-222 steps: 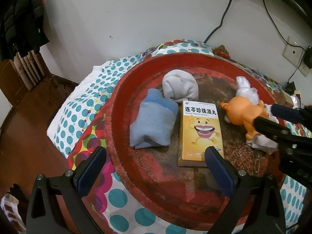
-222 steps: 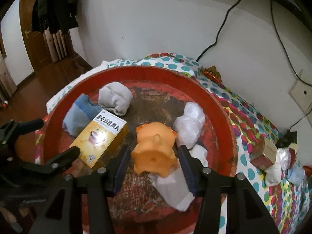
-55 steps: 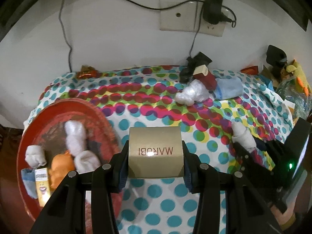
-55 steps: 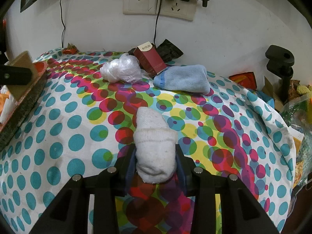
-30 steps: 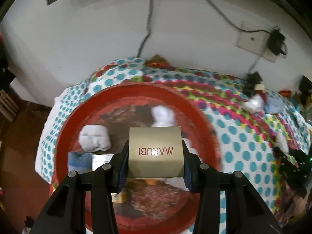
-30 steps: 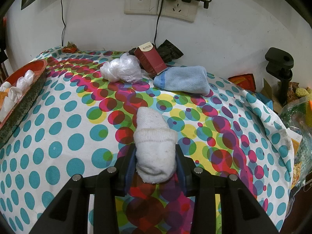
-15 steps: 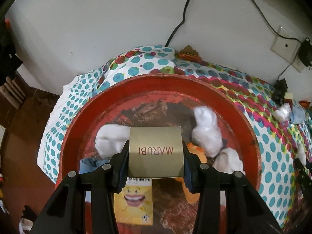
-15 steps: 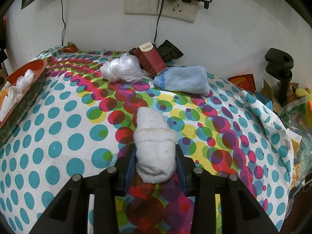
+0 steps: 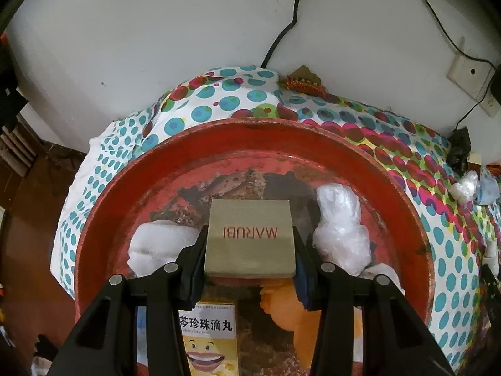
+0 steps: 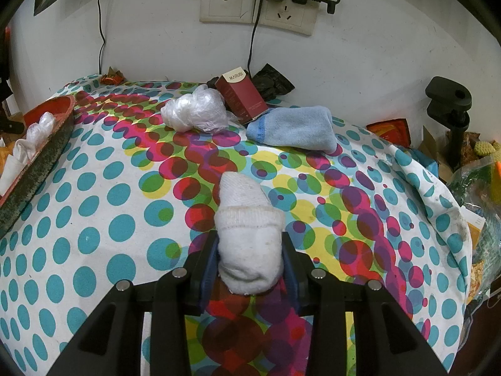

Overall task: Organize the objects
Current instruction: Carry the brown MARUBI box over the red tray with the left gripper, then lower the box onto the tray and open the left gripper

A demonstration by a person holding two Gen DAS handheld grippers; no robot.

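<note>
My left gripper is shut on a tan MARUBI box, held above the middle of the round red tray. Inside the tray lie a rolled white sock, a crumpled clear plastic bag, an orange toy pig and a yellow medicine box. My right gripper is shut on a rolled white sock over the dotted tablecloth. The tray's rim shows at the left edge of the right wrist view.
On the cloth by the wall lie a clear plastic bag, a dark red MARUBI box and a folded blue sock. Wall sockets with plugged cables are above. A black clamp and packets crowd the table's right end.
My left gripper has sunk closer to the tray with the tan box, so the tray fills more of its view. The right gripper and its sock have stayed still.
</note>
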